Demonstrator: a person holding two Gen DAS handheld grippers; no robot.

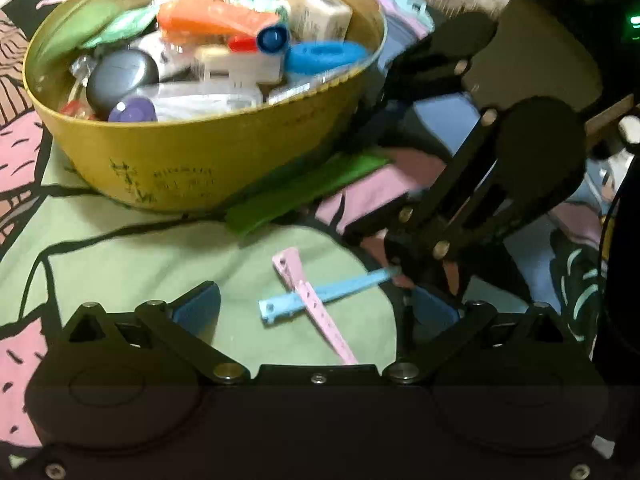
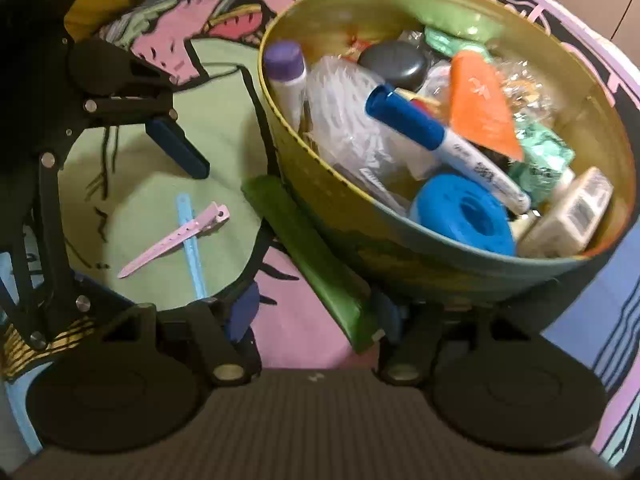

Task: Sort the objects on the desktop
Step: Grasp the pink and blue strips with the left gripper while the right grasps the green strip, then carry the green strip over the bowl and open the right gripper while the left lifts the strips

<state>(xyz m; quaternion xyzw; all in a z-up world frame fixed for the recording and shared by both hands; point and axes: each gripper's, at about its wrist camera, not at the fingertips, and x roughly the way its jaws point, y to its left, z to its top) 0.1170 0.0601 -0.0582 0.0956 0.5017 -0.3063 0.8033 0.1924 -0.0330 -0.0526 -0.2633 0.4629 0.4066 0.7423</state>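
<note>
A pink hair clip (image 1: 316, 308) lies crossed over a light blue clip (image 1: 352, 285) on the green patch of a printed cloth. My left gripper (image 1: 316, 308) hangs over them, open, one pad on each side and clear of both. The right wrist view shows the same pink clip (image 2: 172, 240) and blue clip (image 2: 192, 248) between the left gripper (image 2: 140, 216) fingers. My right gripper (image 2: 318, 314) stands open astride the near end of a flat green strip (image 2: 320, 264) that runs under a yellow bowl (image 2: 400, 248). Its left pad is clear of the strip.
The yellow bowl (image 1: 192, 160) is packed with small things: a blue marker (image 2: 420, 128), a blue tape ring (image 2: 464, 216), an orange piece (image 2: 480, 108), a purple-capped bottle (image 2: 286, 76), a grey case (image 1: 120, 76). The right gripper (image 1: 384, 252) crowds the clips from the right.
</note>
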